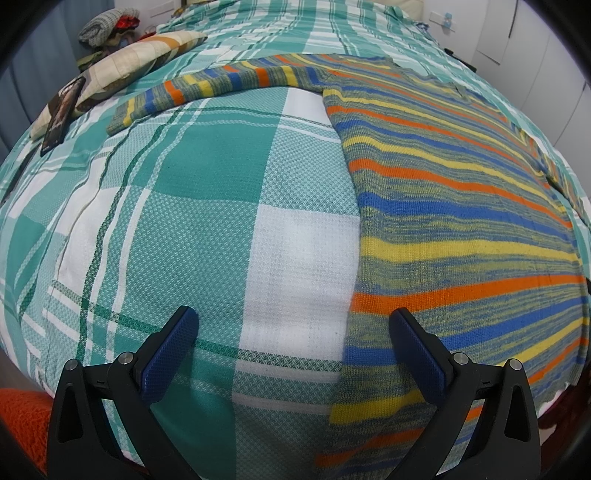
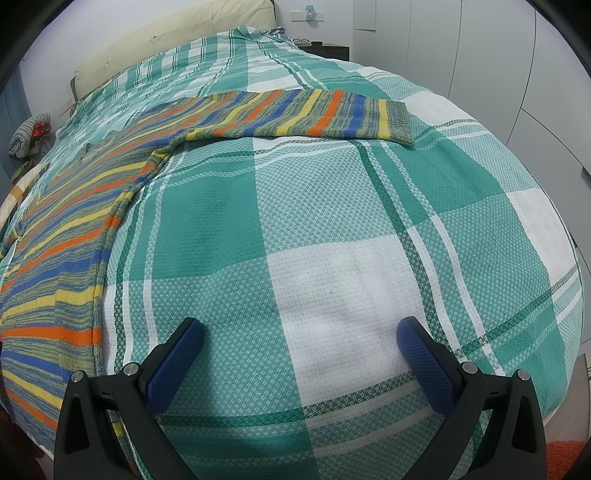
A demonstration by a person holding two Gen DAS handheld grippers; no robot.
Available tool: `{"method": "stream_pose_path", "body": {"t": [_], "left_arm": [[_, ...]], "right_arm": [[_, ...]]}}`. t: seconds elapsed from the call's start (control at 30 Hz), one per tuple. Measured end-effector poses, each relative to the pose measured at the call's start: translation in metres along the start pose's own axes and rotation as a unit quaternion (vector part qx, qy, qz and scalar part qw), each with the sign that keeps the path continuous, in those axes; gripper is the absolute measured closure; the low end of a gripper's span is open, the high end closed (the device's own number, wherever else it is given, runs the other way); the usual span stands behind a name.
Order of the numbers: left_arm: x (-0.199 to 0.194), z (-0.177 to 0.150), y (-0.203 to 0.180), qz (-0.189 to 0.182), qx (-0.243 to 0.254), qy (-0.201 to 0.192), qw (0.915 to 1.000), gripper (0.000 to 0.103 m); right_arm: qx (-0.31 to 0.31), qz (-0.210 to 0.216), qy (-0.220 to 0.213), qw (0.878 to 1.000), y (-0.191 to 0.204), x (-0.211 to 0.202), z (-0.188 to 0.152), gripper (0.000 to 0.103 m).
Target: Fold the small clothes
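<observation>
A striped knit sweater [image 1: 454, 206] in orange, blue, yellow and grey-green lies flat on the bed, sleeves spread. In the left wrist view its body fills the right side and one sleeve [image 1: 207, 85] stretches left at the back. My left gripper [image 1: 293, 328] is open above the sweater's lower left edge, its right finger [image 1: 413, 347] over the knit. In the right wrist view the sweater [image 2: 62, 251] lies at the left and its other sleeve [image 2: 310, 114] reaches right. My right gripper [image 2: 300, 338] is open over bare bedspread, holding nothing.
A teal and white plaid bedspread [image 1: 207, 206] covers the bed. A pillow [image 1: 140, 59] and a dark phone [image 1: 61, 114] lie at the far left. Piled clothes [image 1: 107, 22] sit beyond. White wardrobe doors [image 2: 480, 55] and a headboard [image 2: 177, 37] stand behind. An orange rug [image 1: 22, 424] lies below.
</observation>
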State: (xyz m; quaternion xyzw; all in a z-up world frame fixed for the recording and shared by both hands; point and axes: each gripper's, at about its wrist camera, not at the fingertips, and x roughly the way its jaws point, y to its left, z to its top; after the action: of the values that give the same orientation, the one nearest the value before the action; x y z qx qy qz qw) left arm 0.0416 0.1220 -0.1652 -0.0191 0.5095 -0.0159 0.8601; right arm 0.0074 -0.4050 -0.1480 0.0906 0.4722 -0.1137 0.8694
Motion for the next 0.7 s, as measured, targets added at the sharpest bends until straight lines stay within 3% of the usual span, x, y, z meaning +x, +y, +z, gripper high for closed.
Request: {"method": "stream_pose_path", "body": {"t": [0.43, 0.5, 0.53, 0.63, 0.7], "left_arm": [[-0.005, 0.006, 0.004, -0.01, -0.013, 0.011, 0.9998, 0.0], [-0.012, 0.007, 0.011, -0.032, -0.034, 0.002, 0.9989, 0.0], [-0.014, 0.007, 0.013, -0.042, -0.043, -0.003, 0.9982, 0.0], [-0.02, 0.01, 0.028, -0.077, -0.085, -0.02, 0.9931, 0.0], [-0.023, 0.012, 0.037, -0.085, -0.11, -0.031, 0.9898, 0.0]], "right_arm": [[0.0, 0.006, 0.007, 1.0, -0.002, -0.001, 0.004, 0.0], [0.017, 0.031, 0.016, 0.999, -0.01, -0.006, 0.012, 0.0], [0.052, 0.077, 0.014, 0.996, -0.024, -0.011, 0.021, 0.001], [0.144, 0.169, -0.02, 0.975, -0.068, -0.018, 0.05, 0.001], [0.2, 0.189, -0.052, 0.96, -0.11, -0.016, 0.086, 0.003]]}}
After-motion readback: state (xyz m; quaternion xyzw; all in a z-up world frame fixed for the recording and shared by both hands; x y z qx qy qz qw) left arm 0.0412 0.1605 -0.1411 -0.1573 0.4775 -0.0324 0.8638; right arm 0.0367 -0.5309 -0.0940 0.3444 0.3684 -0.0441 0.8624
